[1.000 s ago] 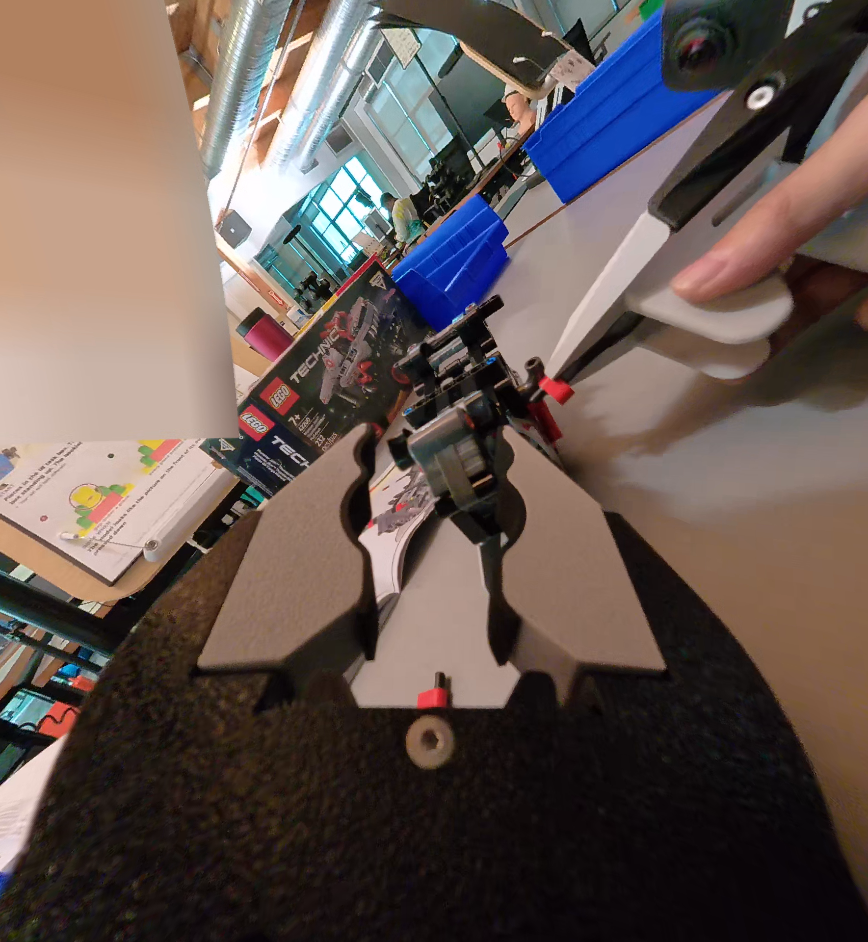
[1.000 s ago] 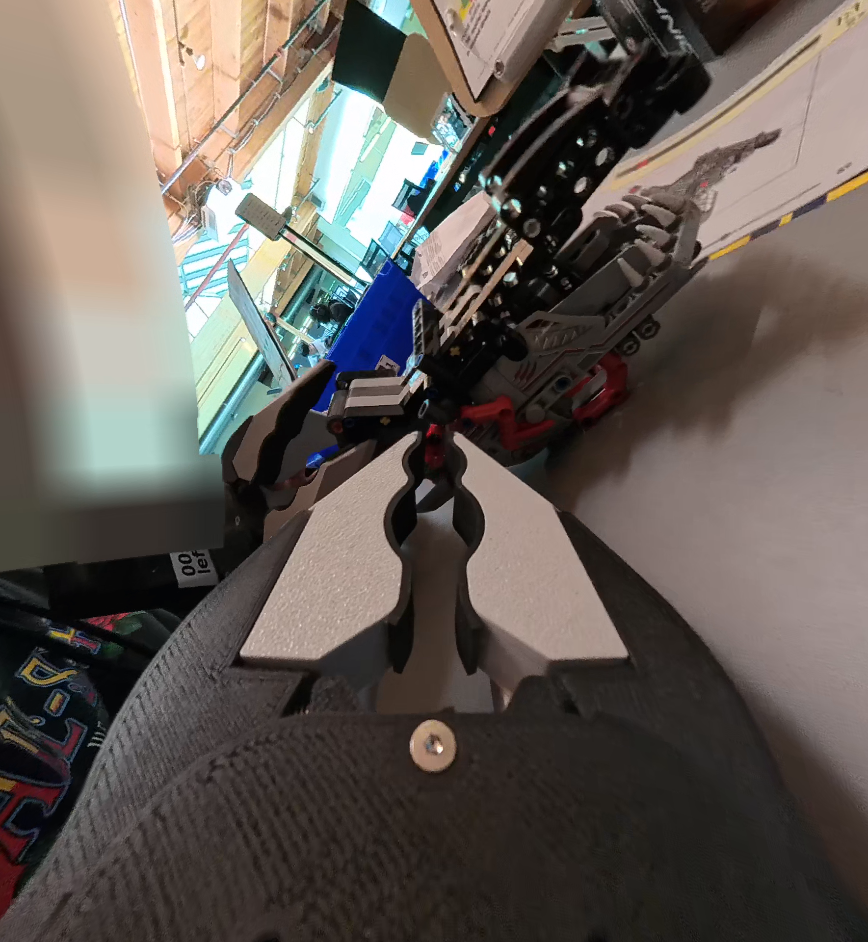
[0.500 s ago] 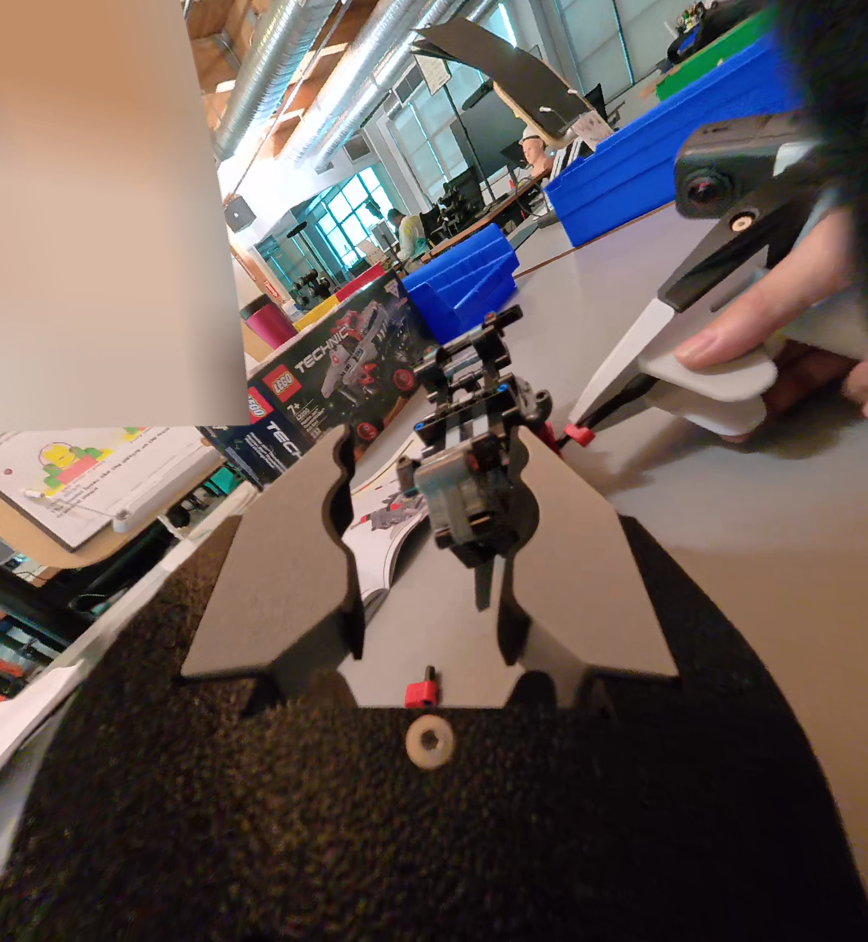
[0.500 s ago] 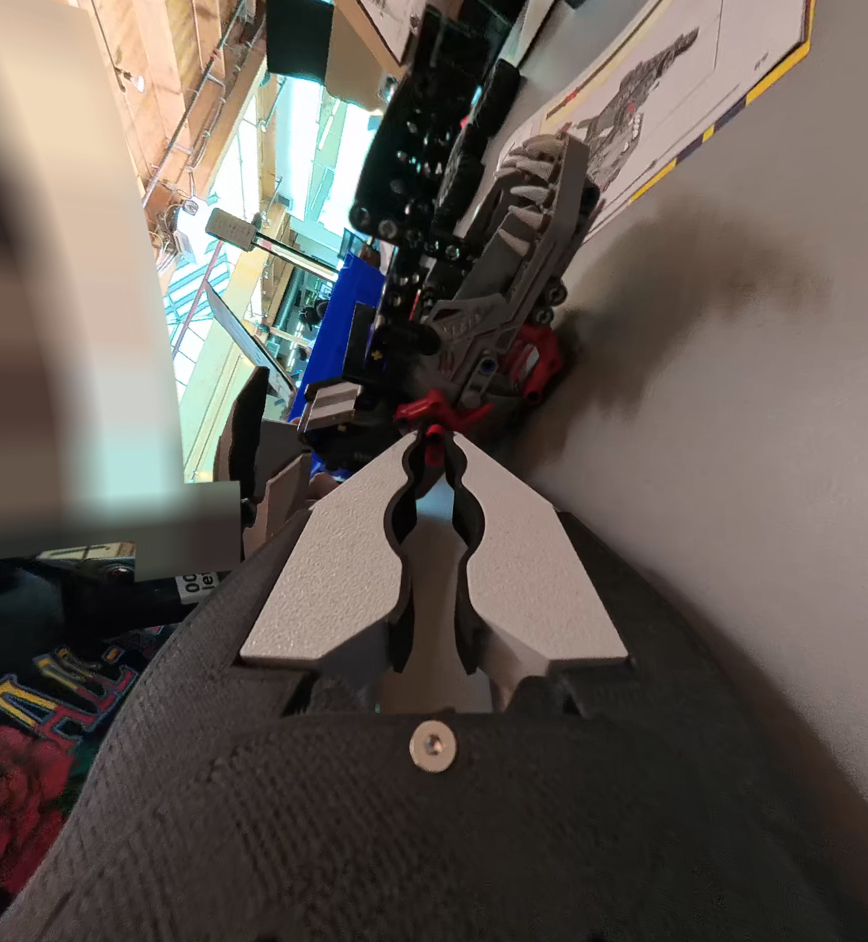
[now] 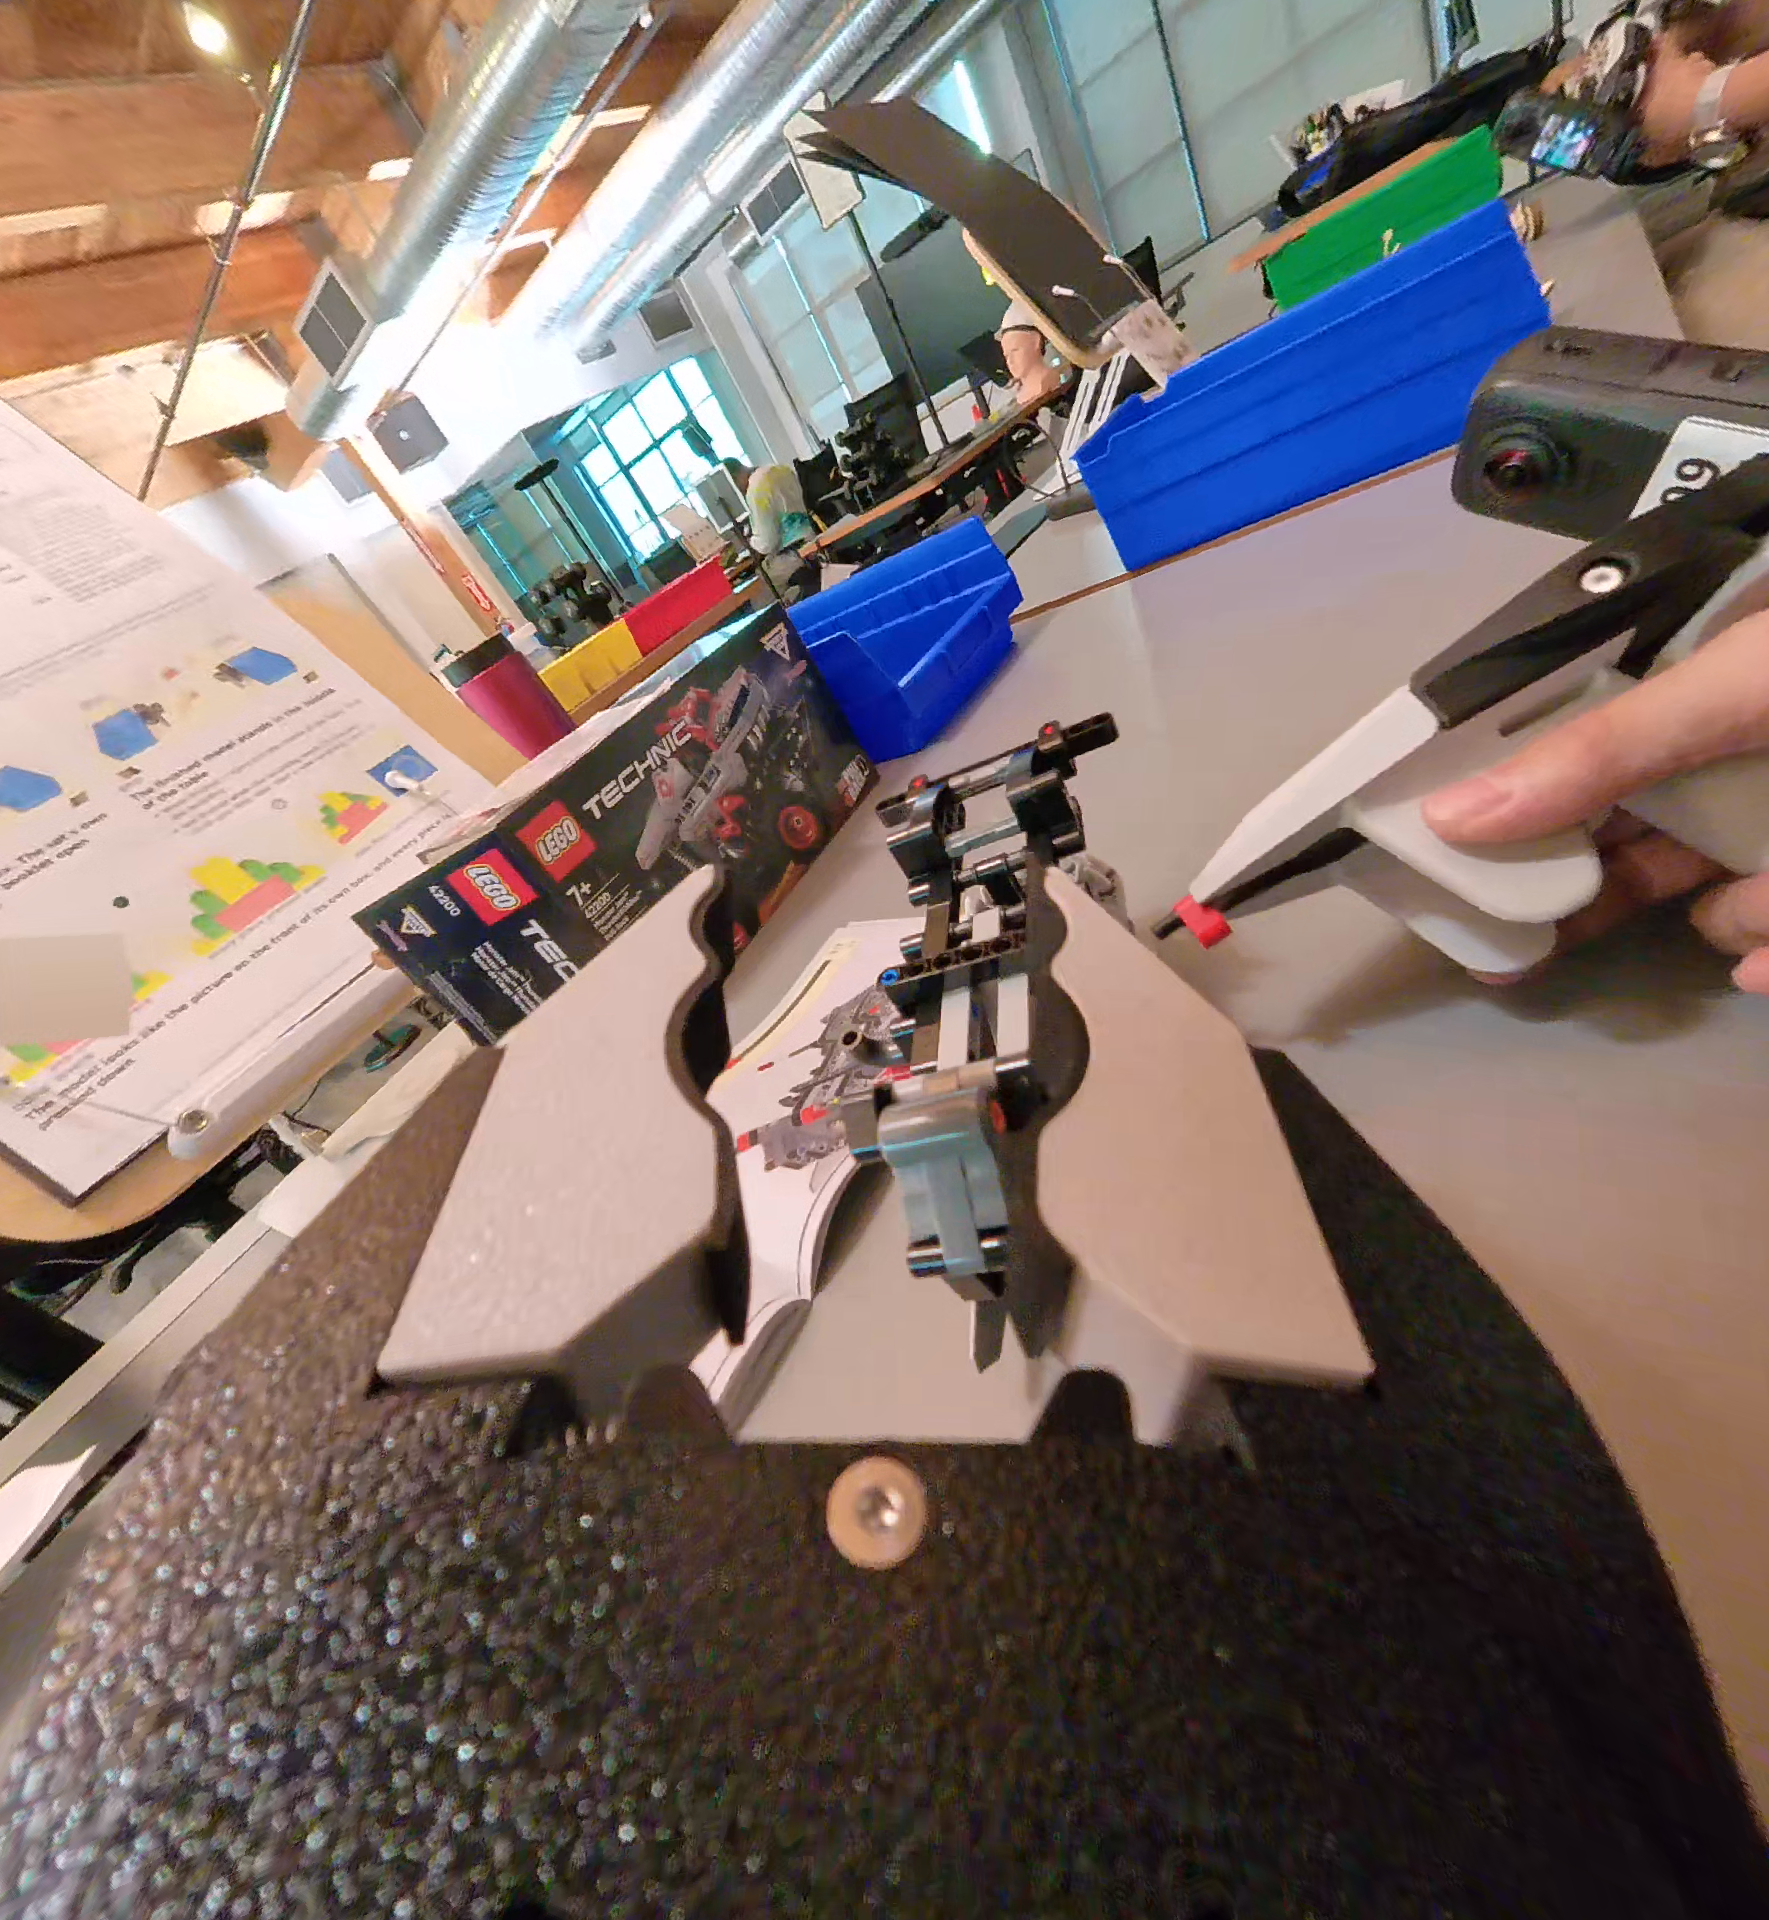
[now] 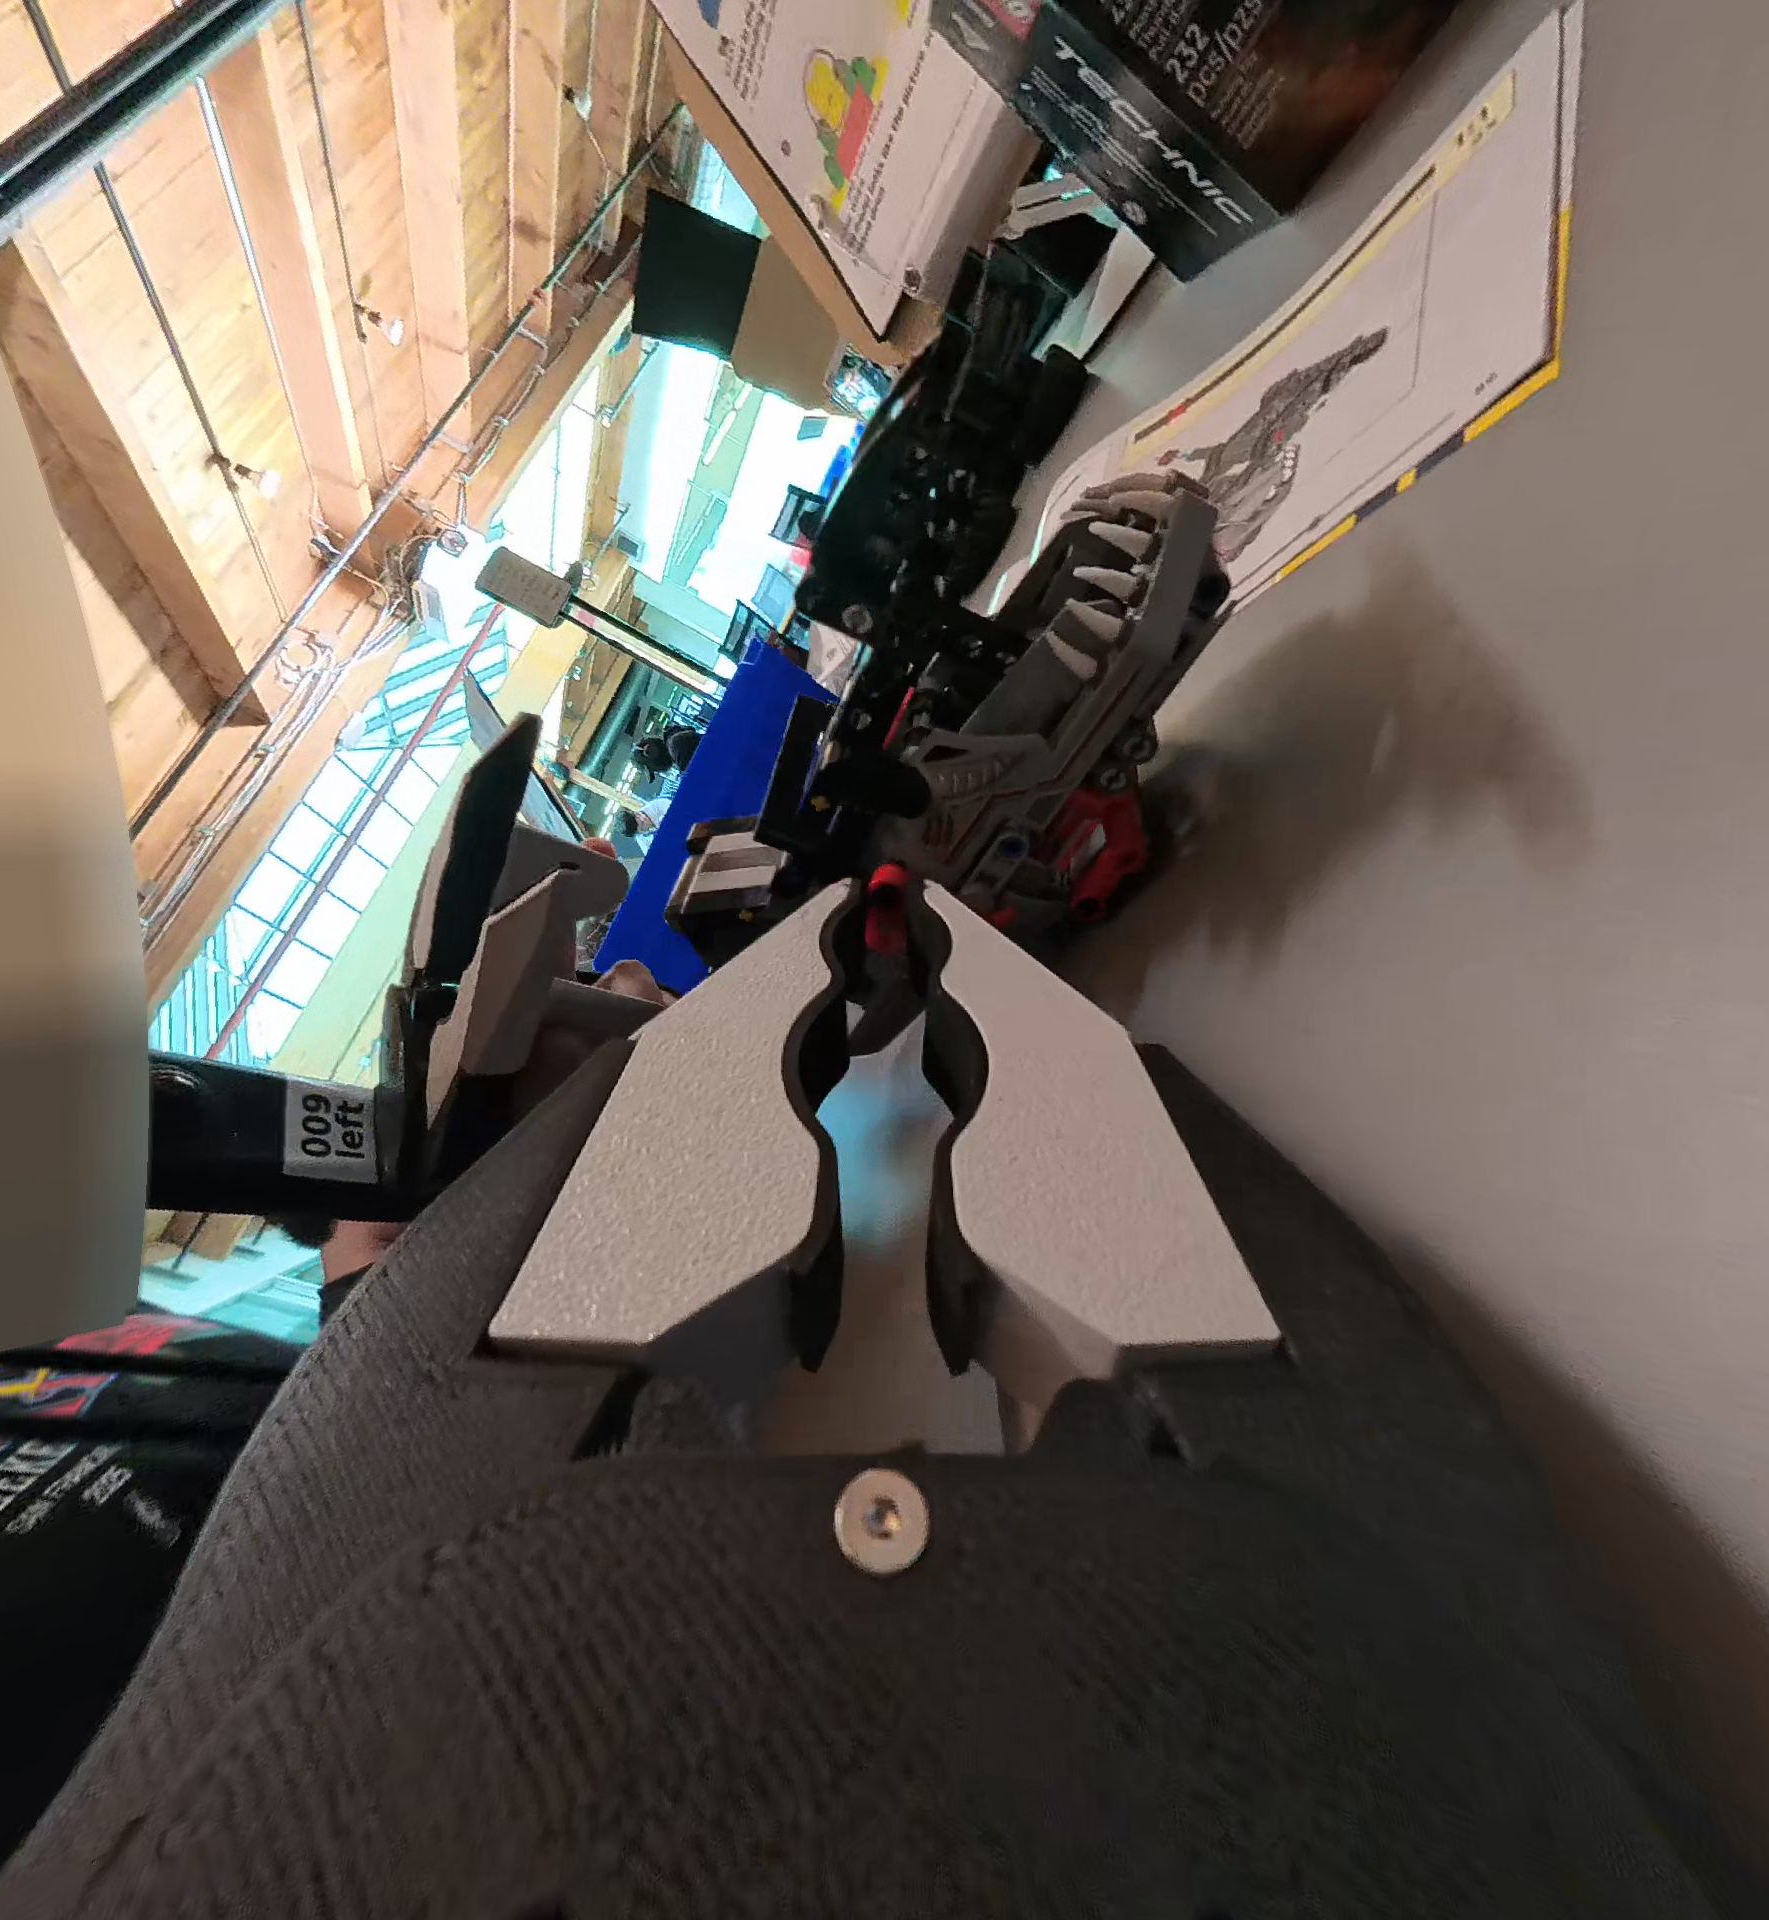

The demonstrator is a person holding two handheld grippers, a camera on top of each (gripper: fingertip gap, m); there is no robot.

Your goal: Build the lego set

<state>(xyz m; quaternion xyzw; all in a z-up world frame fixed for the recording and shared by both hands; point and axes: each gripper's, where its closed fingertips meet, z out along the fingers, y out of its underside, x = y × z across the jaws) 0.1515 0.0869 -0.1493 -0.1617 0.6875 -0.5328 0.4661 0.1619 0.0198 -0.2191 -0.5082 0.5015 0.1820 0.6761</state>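
Left of the half-built grey-and-black Technic model (image 5: 973, 997) we've got the dark printed set box (image 5: 641, 821) and the open instruction booklet (image 5: 807, 1081). Our left gripper (image 5: 880, 935) sits spread wide around the model, which looks to rest against its right finger. Just right of it, our right gripper (image 6: 885, 914) pinches a small red pin (image 6: 885, 920), not yet plugged in. Chassis and jaw are done; no wheels yet, so plenty's left.

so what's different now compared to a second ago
The right gripper, shut on a small red pin, has backed away from the lego model: a second ago the pin sat against the model's side, and now there is a clear gap. The left wrist view has levelled out. The left gripper is still open around the model, and the box and instruction booklet lie as before.
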